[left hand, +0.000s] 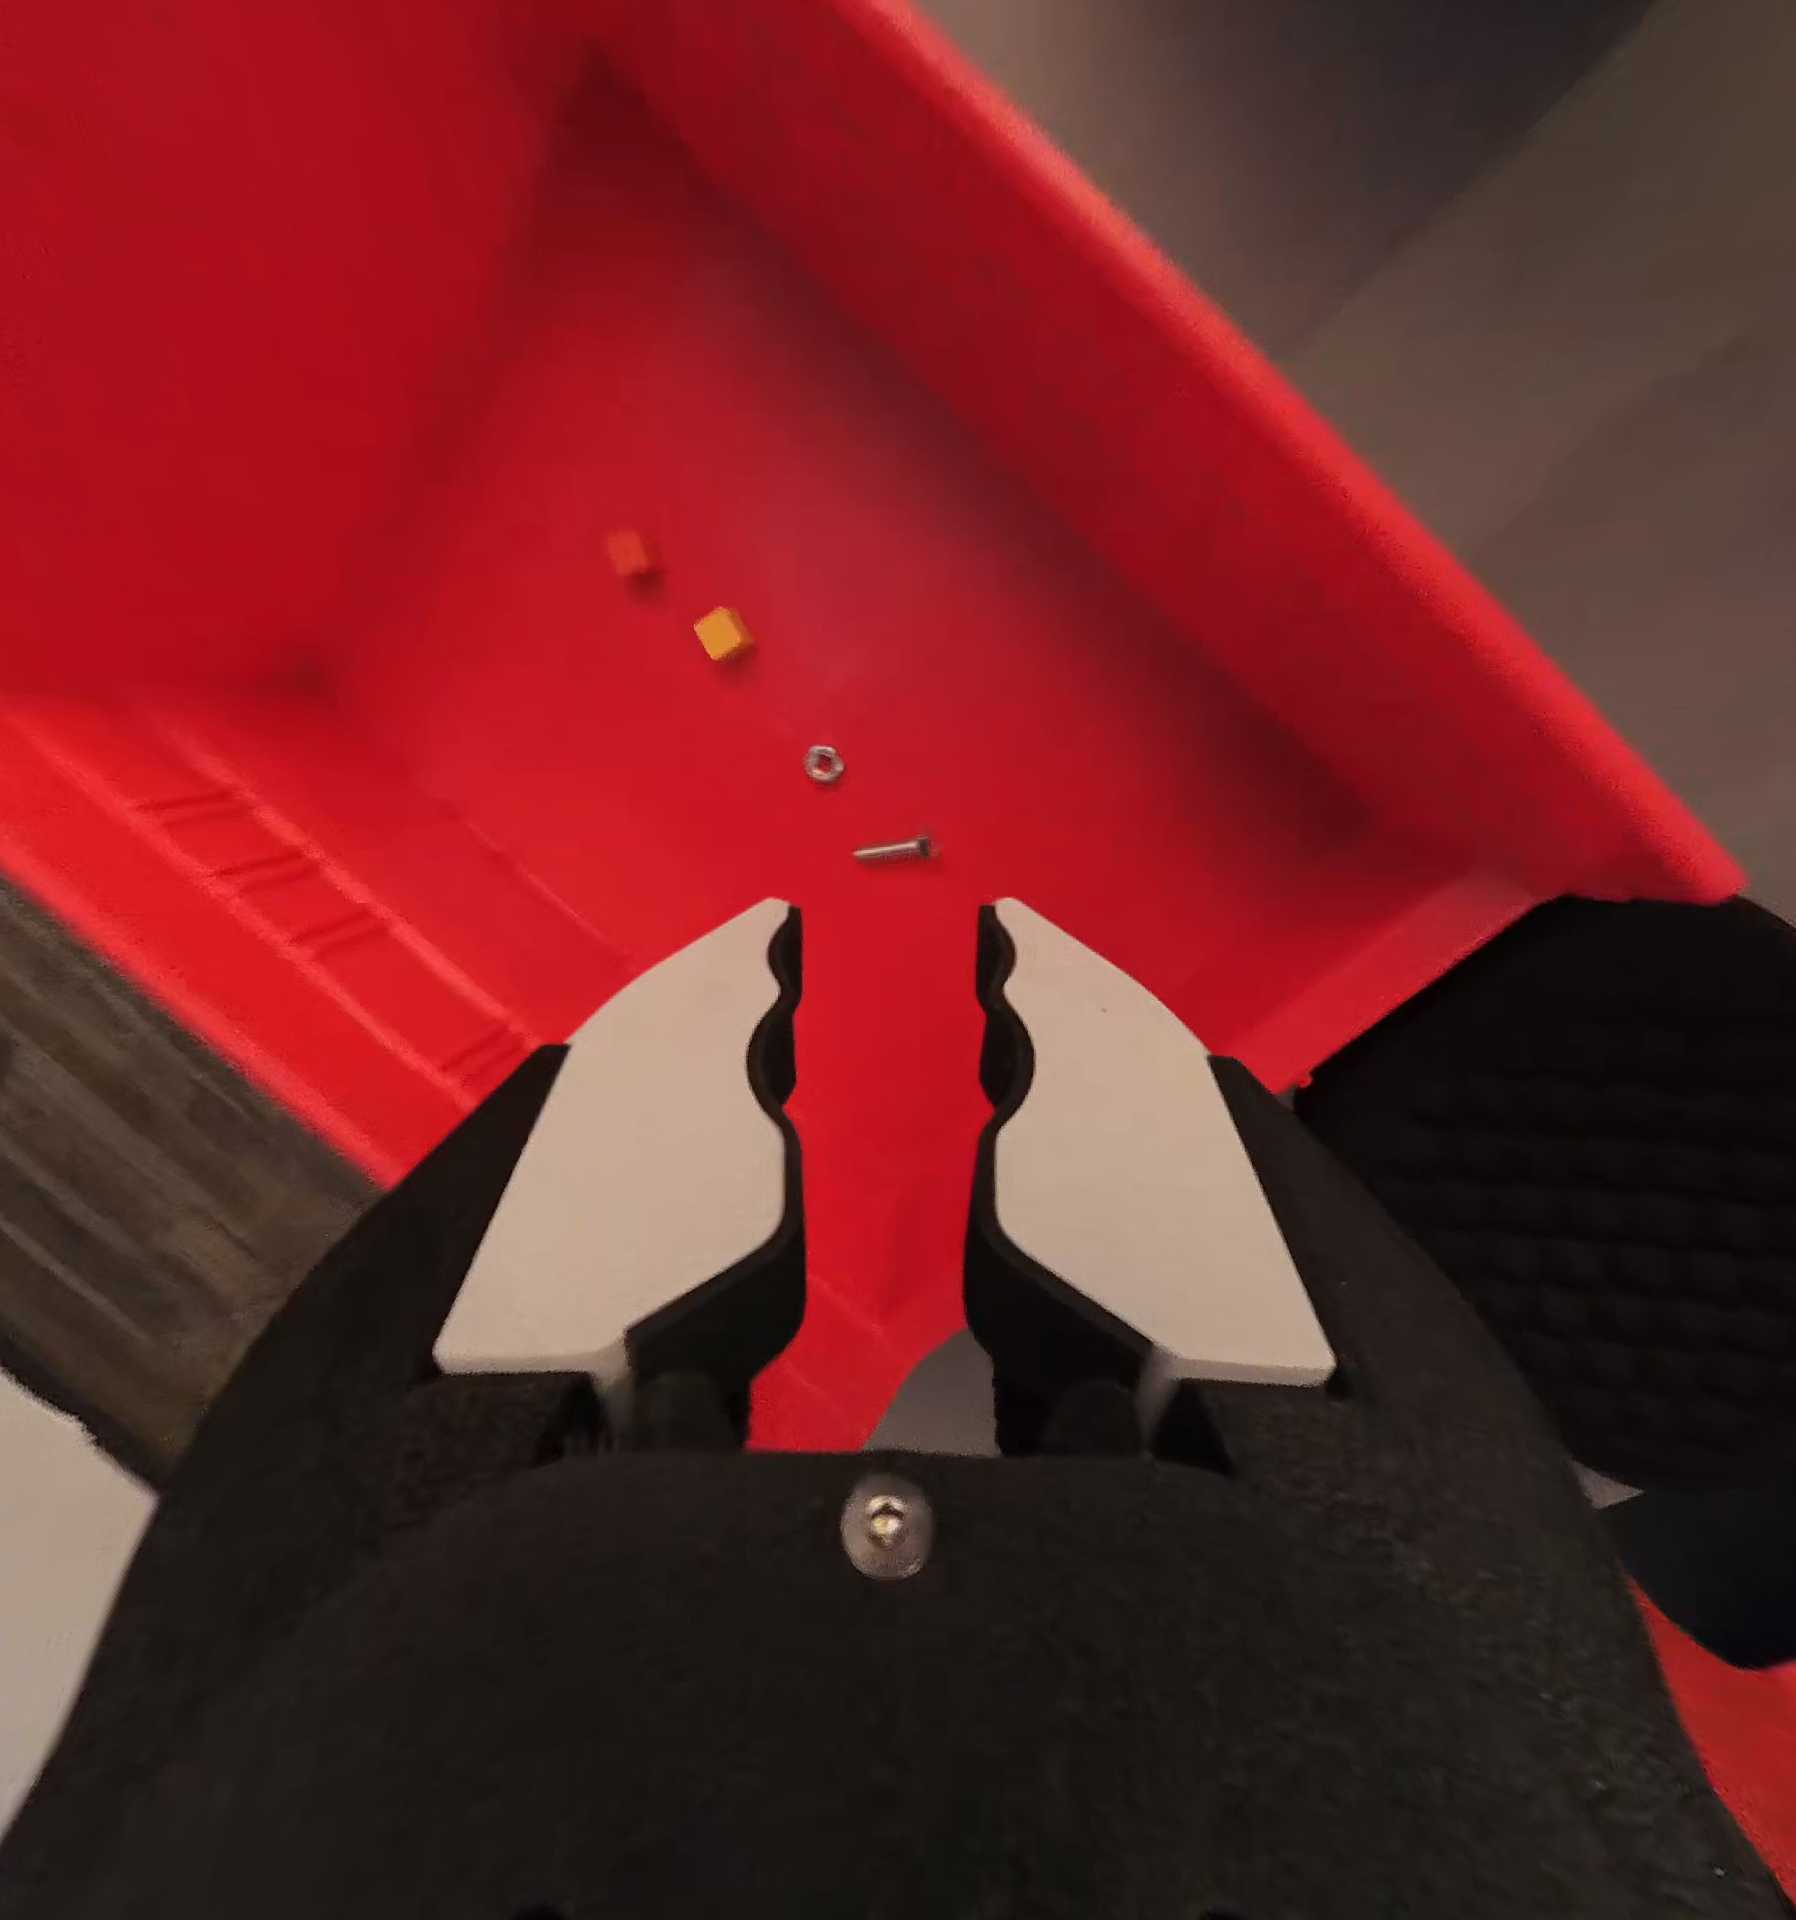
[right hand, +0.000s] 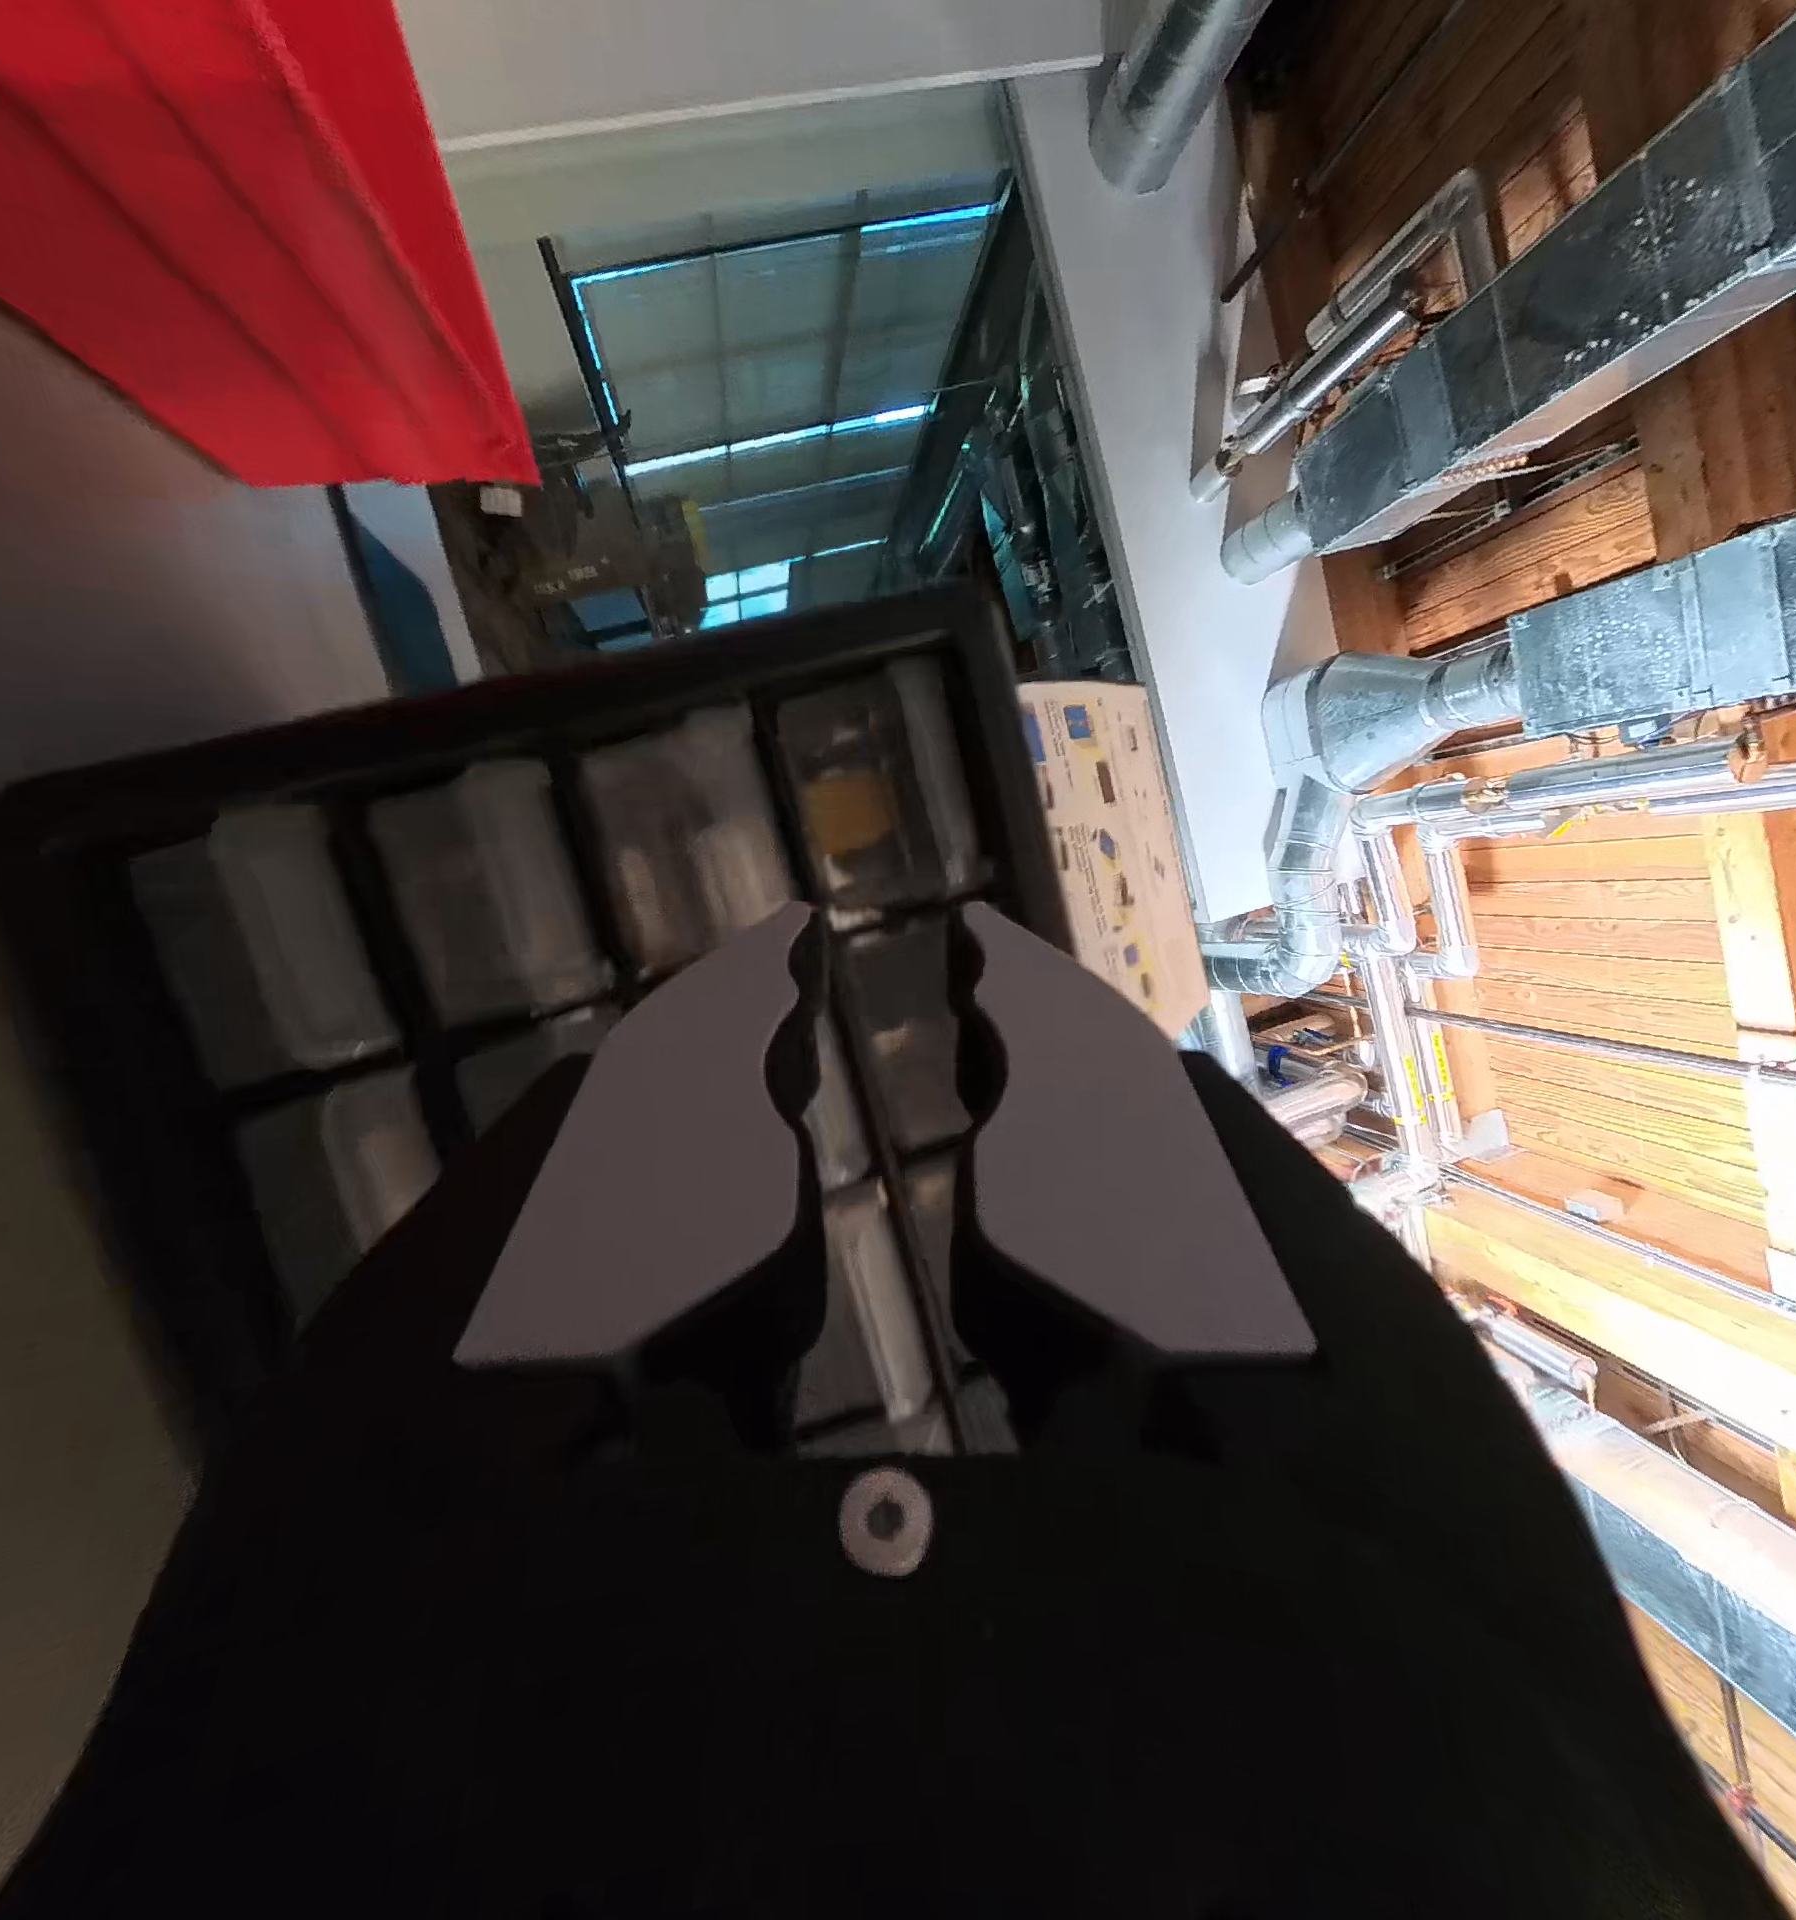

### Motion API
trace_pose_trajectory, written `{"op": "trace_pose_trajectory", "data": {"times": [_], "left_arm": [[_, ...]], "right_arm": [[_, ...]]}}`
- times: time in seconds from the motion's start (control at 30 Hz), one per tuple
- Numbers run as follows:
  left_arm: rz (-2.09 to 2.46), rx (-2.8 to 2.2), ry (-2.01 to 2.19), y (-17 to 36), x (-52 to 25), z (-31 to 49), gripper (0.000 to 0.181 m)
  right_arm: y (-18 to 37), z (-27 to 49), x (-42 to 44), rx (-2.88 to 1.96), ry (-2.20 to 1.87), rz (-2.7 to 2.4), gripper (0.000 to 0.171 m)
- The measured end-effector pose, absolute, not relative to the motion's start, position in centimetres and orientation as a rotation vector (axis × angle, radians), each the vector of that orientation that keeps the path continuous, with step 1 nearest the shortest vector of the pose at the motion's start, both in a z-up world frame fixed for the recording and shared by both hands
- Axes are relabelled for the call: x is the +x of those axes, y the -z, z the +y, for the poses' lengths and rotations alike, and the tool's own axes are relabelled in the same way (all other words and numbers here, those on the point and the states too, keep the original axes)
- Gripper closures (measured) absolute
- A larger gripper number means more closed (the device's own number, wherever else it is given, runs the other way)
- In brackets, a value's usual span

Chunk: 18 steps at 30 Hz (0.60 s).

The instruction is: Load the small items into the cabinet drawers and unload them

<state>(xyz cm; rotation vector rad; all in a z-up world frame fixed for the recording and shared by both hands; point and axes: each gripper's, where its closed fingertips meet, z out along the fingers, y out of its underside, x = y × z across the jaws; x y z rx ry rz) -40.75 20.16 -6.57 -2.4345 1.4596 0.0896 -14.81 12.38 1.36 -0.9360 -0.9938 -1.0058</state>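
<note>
- While it hovered over the red bin [left hand: 1133, 436], the left gripper [left hand: 887, 906] had its fingers spread, with nothing between them.
- Four small items lay in a loose line on the bin floor — a bolt [left hand: 892, 849] nearest the fingertips, then a nut [left hand: 823, 764], a yellow cube [left hand: 722, 634] and an orange cube [left hand: 631, 553], each apart from the next.
- Facing the black drawer cabinet [right hand: 520, 727], the right gripper [right hand: 889, 914] also had its fingers parted and held nothing.
- One clear drawer [right hand: 863, 790] just beyond the right fingertips showed something yellowish inside — too blurred to name.
- A red edge of the bin [right hand: 198, 229] showed at the upper left of the right wrist view.
</note>
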Motion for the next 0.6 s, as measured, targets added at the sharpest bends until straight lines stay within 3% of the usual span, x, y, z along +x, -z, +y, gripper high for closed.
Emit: {"op": "trace_pose_trajectory", "data": {"times": [0.27,0.4,0.6], "left_arm": [[1.656,-2.364,-0.083,11.9,-41.6,20.5,0.139],[1.885,-2.012,-0.200,12.5,-41.8,21.7,0.146],[2.059,-1.979,-0.205,14.1,-42.5,21.2,0.146]], "right_arm": [[1.5,12.3,-9.9,-1.075,0.994,-0.979,0.150],[2.0,12.7,-9.7,-1.094,1.003,-0.993,0.150],[1.9,12.7,-9.5,-1.111,0.986,-0.990,0.150]]}}
